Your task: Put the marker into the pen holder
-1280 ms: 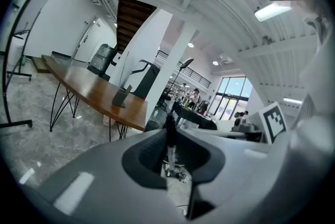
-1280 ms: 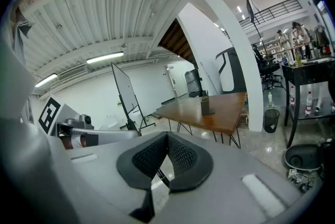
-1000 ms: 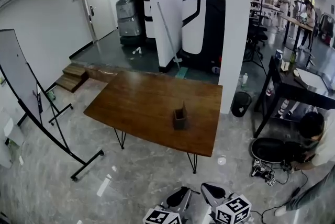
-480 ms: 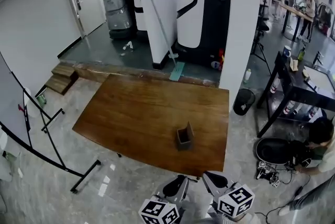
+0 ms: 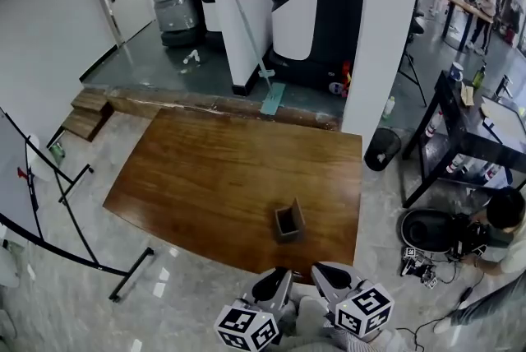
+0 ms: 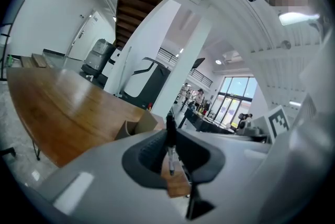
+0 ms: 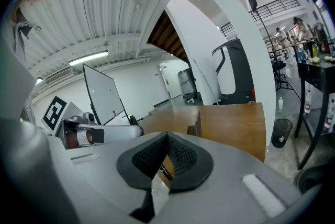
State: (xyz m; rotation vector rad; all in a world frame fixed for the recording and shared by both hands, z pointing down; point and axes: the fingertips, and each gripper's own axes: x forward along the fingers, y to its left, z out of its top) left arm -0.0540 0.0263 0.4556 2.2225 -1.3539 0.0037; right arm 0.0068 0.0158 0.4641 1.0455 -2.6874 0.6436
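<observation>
A small brown pen holder point(image 5: 288, 222) stands open-topped on the wooden table point(image 5: 205, 169), near its front edge. Both grippers sit low in the head view, just short of that edge. My left gripper point(image 5: 274, 286) is shut on a slim marker point(image 6: 170, 148), which stands upright between the pads with its black cap on top. In the left gripper view the pen holder point(image 6: 135, 126) lies a little ahead and to the left of the jaws point(image 6: 170, 136). My right gripper point(image 5: 330, 278) is shut with nothing between its pads point(image 7: 167, 139).
A whiteboard on a wheeled stand point(image 5: 33, 178) is at the left. A white pillar point(image 5: 382, 30) and a black bin point(image 5: 380, 149) stand off the table's far right corner. Further right are a black table point(image 5: 468, 128) and a crouching person point(image 5: 501, 219).
The head view has moved forward toward the table, so the table and pen holder sit nearer and lower. The grippers keep their place at the bottom.
</observation>
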